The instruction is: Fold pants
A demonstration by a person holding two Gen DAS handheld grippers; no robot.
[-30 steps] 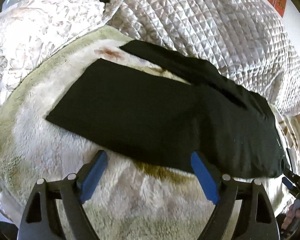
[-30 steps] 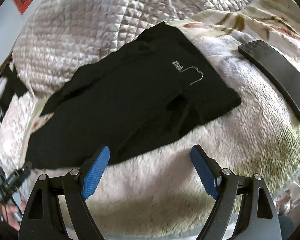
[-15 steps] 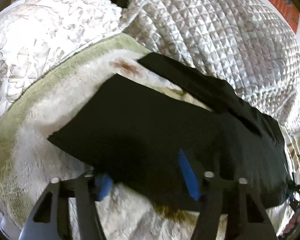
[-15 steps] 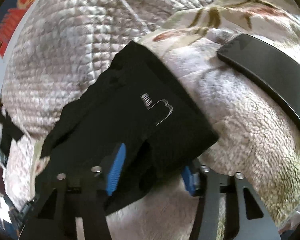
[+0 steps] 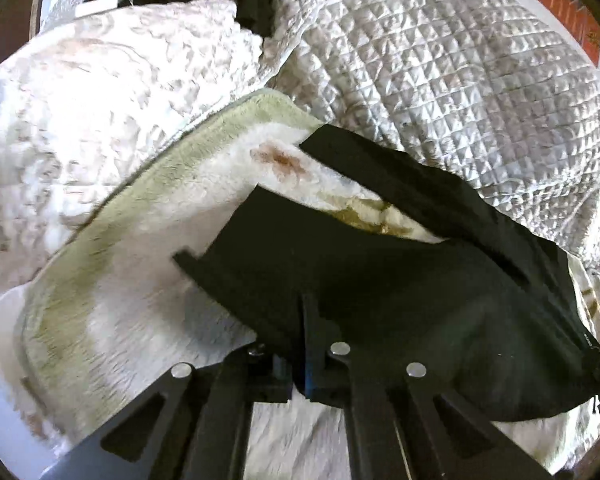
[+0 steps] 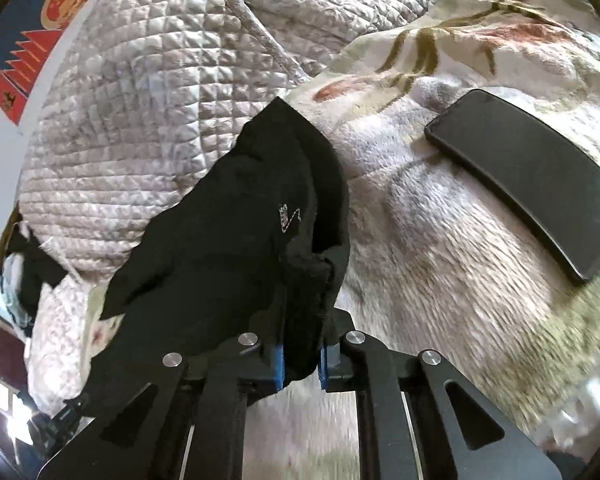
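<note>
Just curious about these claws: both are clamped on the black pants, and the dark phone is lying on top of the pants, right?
Not quite. Both grippers do clamp the black pants, but in the right wrist view the phone lies on the fluffy blanket, apart from the pants.

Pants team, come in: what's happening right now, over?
Left gripper and right gripper both clamped on black pants. Near edge lifted off fuzzy blanket. Phone lies alongside, clear of fabric.
</note>
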